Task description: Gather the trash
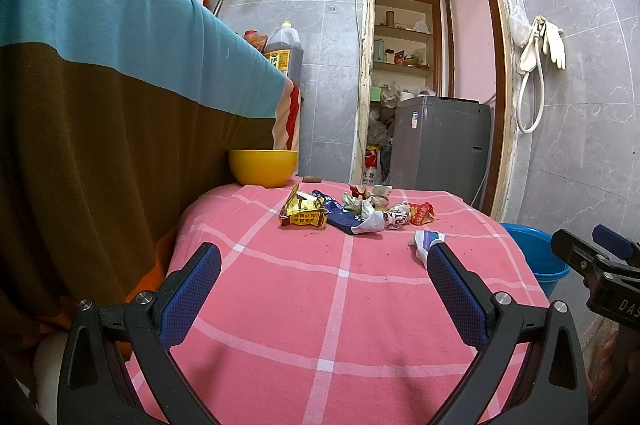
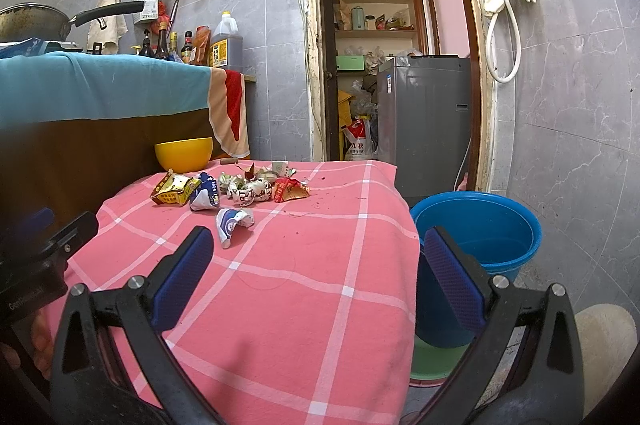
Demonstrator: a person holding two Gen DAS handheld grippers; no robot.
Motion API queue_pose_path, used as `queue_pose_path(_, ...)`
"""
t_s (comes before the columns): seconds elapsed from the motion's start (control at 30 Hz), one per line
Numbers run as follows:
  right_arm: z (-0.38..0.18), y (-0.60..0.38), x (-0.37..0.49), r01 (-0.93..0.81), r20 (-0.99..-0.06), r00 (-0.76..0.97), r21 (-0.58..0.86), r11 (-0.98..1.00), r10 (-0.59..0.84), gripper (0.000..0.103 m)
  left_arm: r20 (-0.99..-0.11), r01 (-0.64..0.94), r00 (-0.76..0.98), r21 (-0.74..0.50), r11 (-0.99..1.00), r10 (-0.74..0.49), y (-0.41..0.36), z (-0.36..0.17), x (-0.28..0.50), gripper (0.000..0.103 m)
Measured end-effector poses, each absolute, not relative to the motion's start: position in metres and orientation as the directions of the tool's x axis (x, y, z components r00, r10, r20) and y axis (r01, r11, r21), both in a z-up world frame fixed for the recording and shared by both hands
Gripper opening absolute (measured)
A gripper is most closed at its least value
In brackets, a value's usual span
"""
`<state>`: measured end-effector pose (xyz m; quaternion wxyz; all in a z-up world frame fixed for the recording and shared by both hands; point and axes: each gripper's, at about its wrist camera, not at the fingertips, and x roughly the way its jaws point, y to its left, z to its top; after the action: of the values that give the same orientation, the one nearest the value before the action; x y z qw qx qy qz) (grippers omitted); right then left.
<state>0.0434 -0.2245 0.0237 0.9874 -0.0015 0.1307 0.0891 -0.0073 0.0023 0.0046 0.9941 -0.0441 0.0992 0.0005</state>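
Note:
A heap of crumpled wrappers [image 1: 356,211] lies at the far side of a pink checked tablecloth [image 1: 332,297]. One white and blue wrapper [image 1: 425,241] lies apart, nearer me, also visible in the right wrist view as the white and blue wrapper [image 2: 234,223]. A blue bucket [image 2: 480,231] stands on the floor right of the table. My left gripper [image 1: 324,265] hovers open over the near cloth, holding nothing. My right gripper [image 2: 320,249] is open too, its right finger over the bucket side. The heap [image 2: 232,189] is well ahead of both.
A yellow bowl [image 1: 263,167] sits at the table's far left corner. A counter draped in teal and brown cloth [image 1: 100,85] rises on the left. A grey washing machine [image 2: 424,117] stands in the doorway behind. A green basin [image 2: 434,361] sits under the bucket.

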Motion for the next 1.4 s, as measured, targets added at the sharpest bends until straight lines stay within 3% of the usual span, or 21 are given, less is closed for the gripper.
queue_pose_path(0.73, 0.035, -0.227, 0.049, -0.180, -0.250, 0.951, 0.040, 0.983, 0.184, 0.103, -0.209, -0.024, 0.978, -0.086, 0.996, 0.006, 0.007, 0.015, 0.004, 0.101)
queue_pose_path(1.4, 0.087, -0.208, 0.087, -0.219, -0.160, 0.962, 0.045, 0.975, 0.223, 0.103, -0.129, -0.066, 0.990, -0.052, 0.996, 0.059, 0.031, 0.055, 0.042, 0.101)
